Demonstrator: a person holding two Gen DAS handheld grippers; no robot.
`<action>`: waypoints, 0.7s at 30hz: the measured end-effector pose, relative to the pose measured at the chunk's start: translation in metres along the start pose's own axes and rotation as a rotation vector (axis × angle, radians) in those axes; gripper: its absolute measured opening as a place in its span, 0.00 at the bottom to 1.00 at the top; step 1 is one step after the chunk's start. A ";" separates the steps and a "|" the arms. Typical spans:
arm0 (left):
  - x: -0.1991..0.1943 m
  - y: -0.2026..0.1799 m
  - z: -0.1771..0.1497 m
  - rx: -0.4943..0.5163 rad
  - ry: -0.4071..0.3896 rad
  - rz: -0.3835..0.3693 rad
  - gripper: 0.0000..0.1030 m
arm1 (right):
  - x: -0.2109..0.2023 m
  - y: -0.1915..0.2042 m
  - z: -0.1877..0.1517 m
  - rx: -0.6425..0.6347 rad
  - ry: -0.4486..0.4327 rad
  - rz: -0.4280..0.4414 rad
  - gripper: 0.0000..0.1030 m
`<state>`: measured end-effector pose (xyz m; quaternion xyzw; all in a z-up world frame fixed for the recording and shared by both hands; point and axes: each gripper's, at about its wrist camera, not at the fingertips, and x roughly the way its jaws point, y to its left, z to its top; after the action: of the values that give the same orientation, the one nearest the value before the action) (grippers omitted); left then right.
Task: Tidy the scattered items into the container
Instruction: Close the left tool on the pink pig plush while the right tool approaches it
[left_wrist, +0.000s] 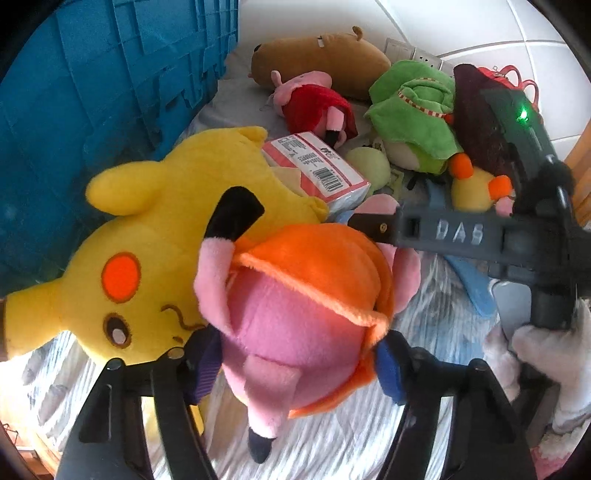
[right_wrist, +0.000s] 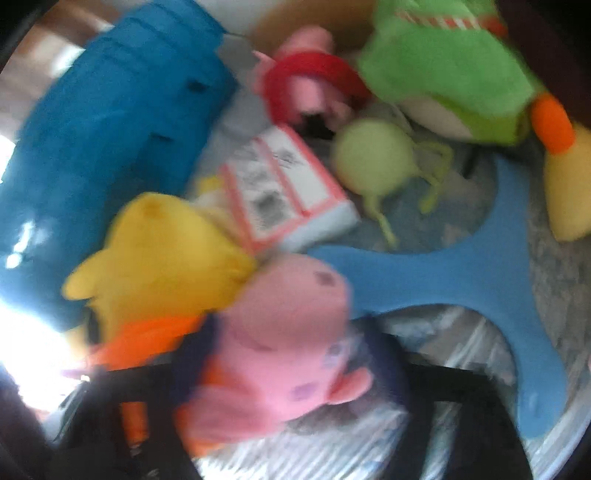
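A: What is the left gripper (left_wrist: 295, 365) doing?

B: It is clamping on the pink pig plush in the orange dress (left_wrist: 295, 306). The purple pad is pressing into one side of the body and the blue pad into the other, so the toy is sitting squeezed between the fingers above the striped bedsheet (left_wrist: 332, 443).

A: And the right gripper (right_wrist: 291, 369)?

B: Its view is blurring badly. The pig's head is lying between its dark fingers, but I cannot tell whether the pads are pressing on it. From the left wrist view, that gripper's grey body is reaching in beside the pig's far end, with a gloved hand (left_wrist: 546, 354) holding its handle.

A: Where is the container sitting?

B: The blue crate (left_wrist: 110, 110) is standing at the bed's far left edge, right behind the yellow plush (left_wrist: 155, 236), which is lying against the pig.

A: What else is lying scattered around?

B: A pink-and-white packet (left_wrist: 317, 166) is resting just beyond the yellow plush. Further toward the far edge, a pig in a red dress (left_wrist: 314, 103), a brown plush (left_wrist: 321, 55) and a green plush (left_wrist: 413, 110) are crowding together. A small pale green toy (right_wrist: 373, 158) and a blue flat piece (right_wrist: 480, 273) are lying near the packet.
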<state>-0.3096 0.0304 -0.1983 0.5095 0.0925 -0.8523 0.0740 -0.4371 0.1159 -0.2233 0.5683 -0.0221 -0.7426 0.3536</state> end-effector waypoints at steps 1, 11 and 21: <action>-0.005 -0.001 0.000 0.007 -0.007 0.006 0.65 | -0.006 0.010 -0.002 -0.049 -0.016 -0.032 0.57; -0.073 0.001 -0.008 0.033 -0.150 0.029 0.62 | -0.075 0.059 -0.021 -0.183 -0.137 -0.012 0.22; -0.065 0.027 -0.055 -0.005 -0.101 0.054 0.61 | -0.090 0.057 -0.063 -0.251 -0.110 -0.078 0.22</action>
<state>-0.2263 0.0190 -0.1687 0.4681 0.0770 -0.8743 0.1030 -0.3455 0.1464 -0.1461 0.4784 0.0739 -0.7828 0.3911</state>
